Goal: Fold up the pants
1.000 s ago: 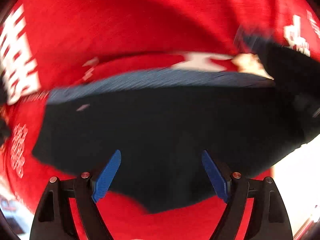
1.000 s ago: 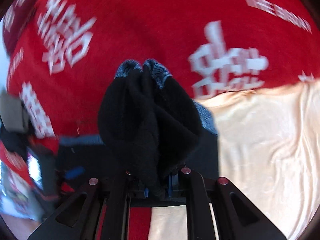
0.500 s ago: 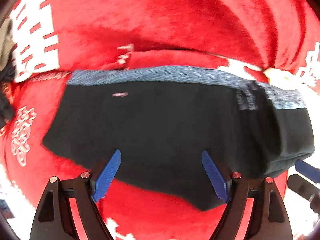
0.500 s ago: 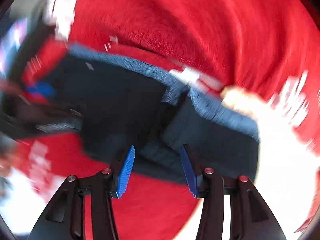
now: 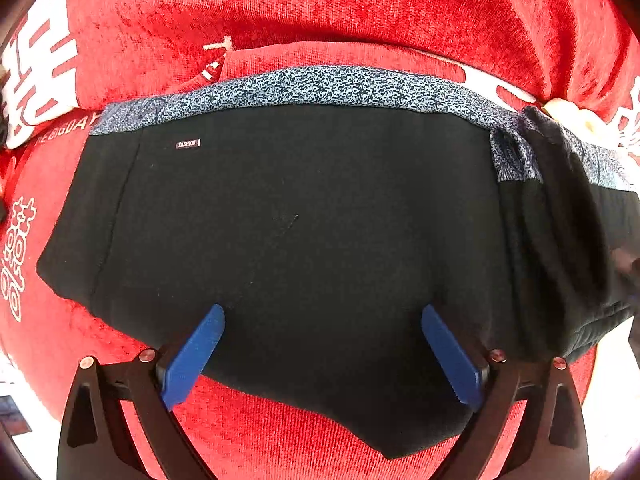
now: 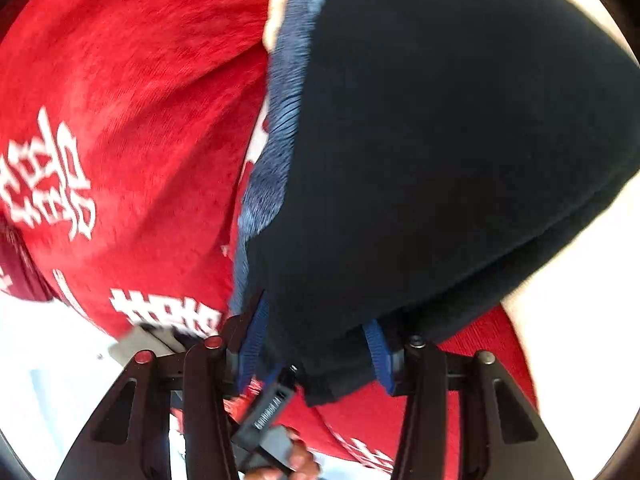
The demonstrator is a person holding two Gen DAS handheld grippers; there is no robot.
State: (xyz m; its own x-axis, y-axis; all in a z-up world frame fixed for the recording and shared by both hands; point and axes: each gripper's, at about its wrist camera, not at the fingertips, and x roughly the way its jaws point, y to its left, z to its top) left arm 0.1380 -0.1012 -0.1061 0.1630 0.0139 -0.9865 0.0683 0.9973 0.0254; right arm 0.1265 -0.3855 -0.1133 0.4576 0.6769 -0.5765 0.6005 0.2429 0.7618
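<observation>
Between the left hand-held gripper point(image 5: 322, 344) fingers, pants point(image 5: 304, 240)

Black pants with the speckled blue-grey waistband point(image 6: 440, 140) smear with motion blur in the right wrist view, running off the top edge. Their bulk hides the right gripper's point(image 6: 316, 344) blue fingertips point(image 6: 374, 340). White lettering on the red velvet cloth point(image 6: 120, 80) is unreadable.
</observation>
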